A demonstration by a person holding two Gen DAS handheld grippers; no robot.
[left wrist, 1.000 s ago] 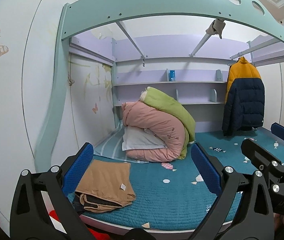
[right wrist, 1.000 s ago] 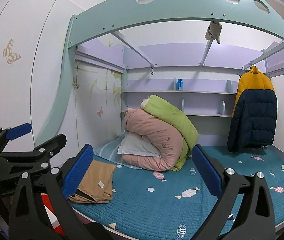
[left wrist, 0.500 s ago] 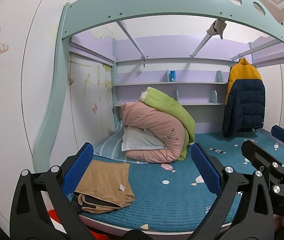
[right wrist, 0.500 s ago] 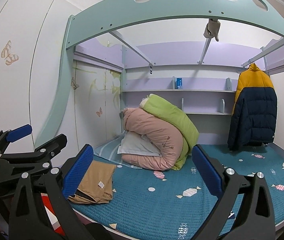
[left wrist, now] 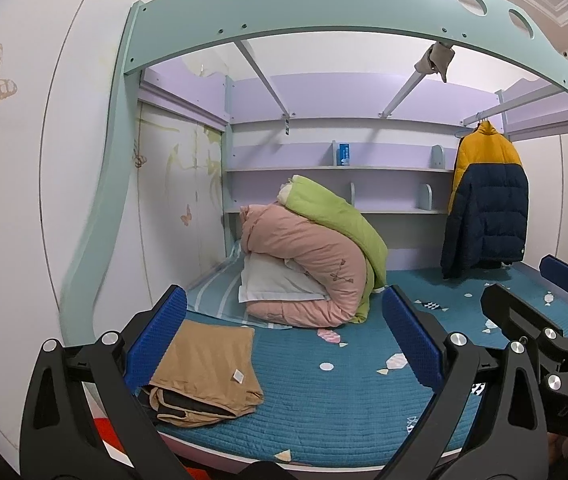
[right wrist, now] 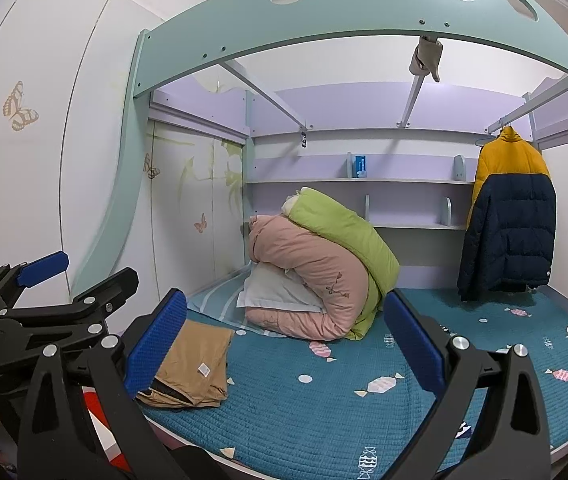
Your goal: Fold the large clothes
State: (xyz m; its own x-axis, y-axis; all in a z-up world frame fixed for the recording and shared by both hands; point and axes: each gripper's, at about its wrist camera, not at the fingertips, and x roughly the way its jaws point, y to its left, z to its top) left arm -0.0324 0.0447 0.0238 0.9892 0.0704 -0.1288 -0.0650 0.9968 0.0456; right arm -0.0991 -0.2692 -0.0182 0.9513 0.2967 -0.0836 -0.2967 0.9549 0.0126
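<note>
Jaws gape on both grippers; folded tan garment (left wrist: 207, 368) shows an unreadable white tag.

A dark garment (left wrist: 187, 402) (type unclear) lies mostly hidden inside the folded tan clothing (left wrist: 207, 364).

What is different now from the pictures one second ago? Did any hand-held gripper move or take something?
Almost nothing changed. Both views drift only slightly. The left hand-held gripper and right hand-held gripper remain open and empty. The folded tan garment, the rolled quilts and the hanging jacket stayed in place.
</note>
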